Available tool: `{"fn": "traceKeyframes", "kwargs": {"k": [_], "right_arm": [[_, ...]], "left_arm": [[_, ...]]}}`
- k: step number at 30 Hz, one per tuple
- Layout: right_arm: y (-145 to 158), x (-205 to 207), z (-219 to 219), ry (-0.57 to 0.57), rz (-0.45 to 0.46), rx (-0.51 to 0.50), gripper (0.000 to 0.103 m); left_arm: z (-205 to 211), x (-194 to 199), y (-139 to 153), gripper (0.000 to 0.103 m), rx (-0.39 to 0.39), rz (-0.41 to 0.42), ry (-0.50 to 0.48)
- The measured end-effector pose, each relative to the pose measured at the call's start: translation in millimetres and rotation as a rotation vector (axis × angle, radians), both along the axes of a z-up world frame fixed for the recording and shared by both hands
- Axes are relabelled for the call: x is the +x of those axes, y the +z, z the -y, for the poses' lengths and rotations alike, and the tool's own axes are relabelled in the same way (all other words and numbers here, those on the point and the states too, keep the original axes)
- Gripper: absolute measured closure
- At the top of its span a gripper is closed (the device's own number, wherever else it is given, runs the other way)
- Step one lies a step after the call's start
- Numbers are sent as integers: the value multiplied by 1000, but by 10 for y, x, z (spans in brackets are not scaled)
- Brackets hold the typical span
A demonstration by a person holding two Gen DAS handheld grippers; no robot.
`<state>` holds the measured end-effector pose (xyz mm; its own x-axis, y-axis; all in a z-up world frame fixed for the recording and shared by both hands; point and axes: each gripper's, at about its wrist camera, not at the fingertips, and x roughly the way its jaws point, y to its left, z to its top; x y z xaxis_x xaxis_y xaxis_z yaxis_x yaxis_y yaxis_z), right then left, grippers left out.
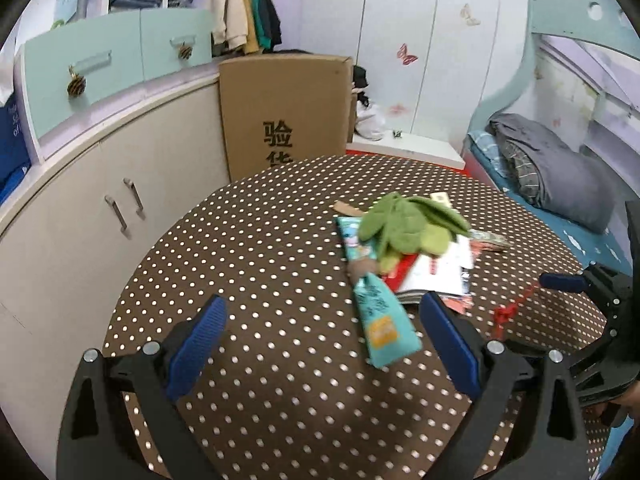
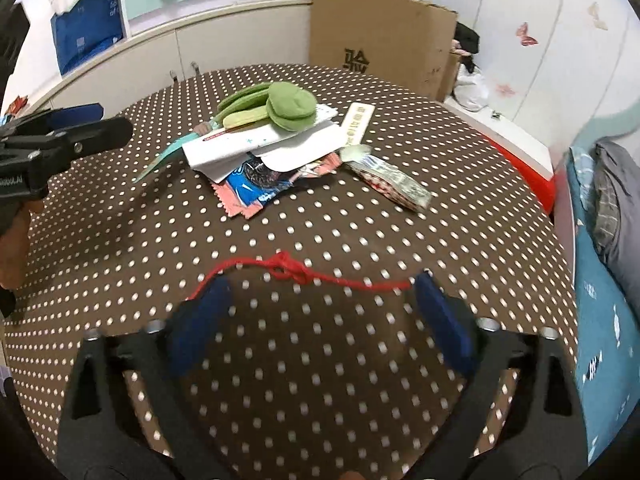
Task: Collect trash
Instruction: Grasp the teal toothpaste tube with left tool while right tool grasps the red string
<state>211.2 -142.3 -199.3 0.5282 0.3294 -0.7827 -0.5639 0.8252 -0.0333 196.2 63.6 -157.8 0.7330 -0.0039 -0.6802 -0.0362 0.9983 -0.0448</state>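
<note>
A pile of trash lies mid-table: a teal wrapper point(image 1: 380, 322), white papers point(image 2: 260, 142), a blue snack wrapper point(image 2: 256, 186), a crumpled red-and-white packet point(image 2: 390, 182) and a cream strip point(image 2: 358, 122), with a green plush toy point(image 2: 286, 106) on top. A red knotted string point(image 2: 294, 270) lies nearer the table edge. My left gripper point(image 1: 324, 316) is open and empty, with the teal wrapper between its fingers. My right gripper point(image 2: 320, 298) is open and empty, just behind the red string. The string also shows in the left wrist view point(image 1: 506, 312).
The round table point(image 1: 240, 248) has a brown polka-dot cloth. A cardboard box point(image 1: 284, 112) stands behind it, cabinets point(image 1: 100, 208) to the left, a bed point(image 1: 560, 184) with grey bedding to the right. The right gripper shows in the left wrist view point(image 1: 580, 284).
</note>
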Motion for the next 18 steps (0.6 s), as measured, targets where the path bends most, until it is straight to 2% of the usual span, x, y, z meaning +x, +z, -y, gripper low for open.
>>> {"fn": "traceKeyframes", "kwargs": {"k": [1, 2, 4, 6, 12, 13, 14, 16, 17, 18], "right_arm": [[7, 26, -8, 3, -6, 16, 38], [15, 38, -28, 6, -5, 22, 43], [18, 46, -66, 18, -11, 32, 59], [25, 35, -107, 26, -11, 38, 68], [56, 6, -129, 19, -20, 53, 70], [59, -11, -128, 20, -18, 50, 70], [57, -16, -122, 18, -16, 49, 70], [59, -24, -118, 6, -17, 53, 71], [53, -33, -115, 2, -18, 55, 71], [52, -39, -120, -4, -19, 57, 73]], "left_arm": [[-2, 28, -18, 8, -1, -4, 1], [-15, 74, -38, 8, 0, -10, 4], [-39, 184, -81, 8, 4, -23, 11], [-45, 292, -112, 8, 10, -31, 12], [1, 597, -229, 8, 29, -98, -30], [25, 625, -241, 11, 37, -107, -44], [47, 647, -258, 16, 41, -118, -58], [68, 696, -301, 39, 11, -152, -99], [74, 704, -302, 43, 6, -154, -106], [80, 704, -293, 63, 5, -149, -113]]}}
